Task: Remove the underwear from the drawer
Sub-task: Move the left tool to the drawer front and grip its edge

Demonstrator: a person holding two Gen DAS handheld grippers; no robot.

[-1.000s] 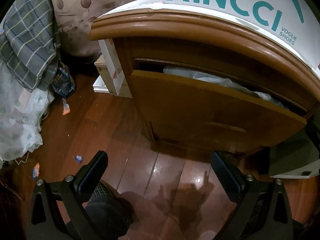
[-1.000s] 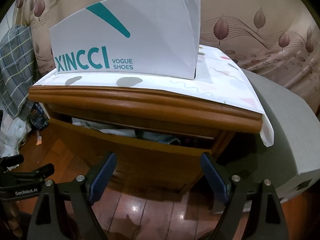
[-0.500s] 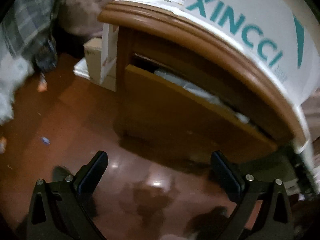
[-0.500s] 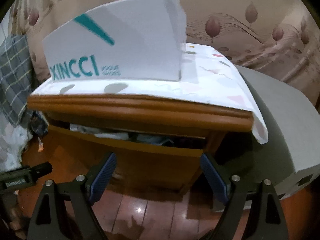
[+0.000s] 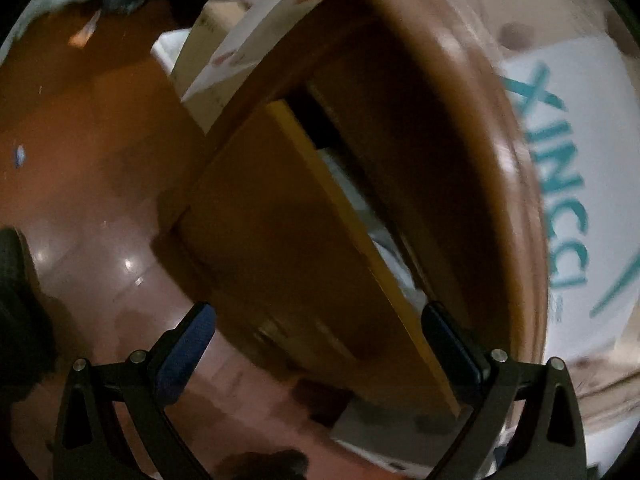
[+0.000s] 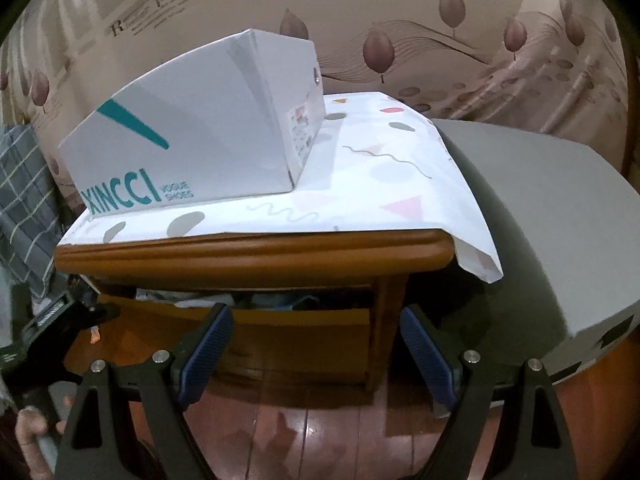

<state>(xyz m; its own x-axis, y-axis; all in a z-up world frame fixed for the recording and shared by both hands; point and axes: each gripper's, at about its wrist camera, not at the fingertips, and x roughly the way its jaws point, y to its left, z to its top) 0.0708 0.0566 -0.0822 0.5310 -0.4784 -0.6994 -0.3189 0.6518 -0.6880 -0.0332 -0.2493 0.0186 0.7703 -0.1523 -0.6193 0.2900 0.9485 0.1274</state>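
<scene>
Currently the brown wooden bedside cabinet [image 6: 256, 254] stands on the glossy reddish wooden floor [image 6: 312, 432] with its top drawer [image 6: 280, 320] pulled partly out. Pale crumpled fabric [image 6: 188, 300] and a bluish piece [image 6: 280, 299] show in the gap above the drawer front — the underwear lies in there, though which piece is which cannot be told.

From the right wrist view, the right claw [image 6: 316, 354] hangs open in front of the drawer, its blue-padded fingers [image 6: 206, 350] spread wide and holding nothing. It is near the drawer front but not touching it. At the far left of that view the black left claw [image 6: 76, 320] reaches toward the left end of the drawer, and part of a hand [image 6: 36, 428] shows at the lower left edge.

The left wrist view is rolled and blurred. The left claw [image 5: 316, 342] is open as well, empty, with the drawer's front panel [image 5: 288, 248] between its fingers in the picture; whether a finger touches the wood cannot be told. White cloth [image 5: 396, 264] shows along the drawer's upper edge.

On top of the cabinet lies a white cloth with pastel shapes [image 6: 384, 184], hanging over the right edge. A white shoe box printed "XINCCI" in teal [image 6: 192, 140] sits on its left part. A grey checked cloth [image 6: 24, 200] hangs at the far left — a grey box [image 6: 540, 216] sits just right of the cabinet.
</scene>
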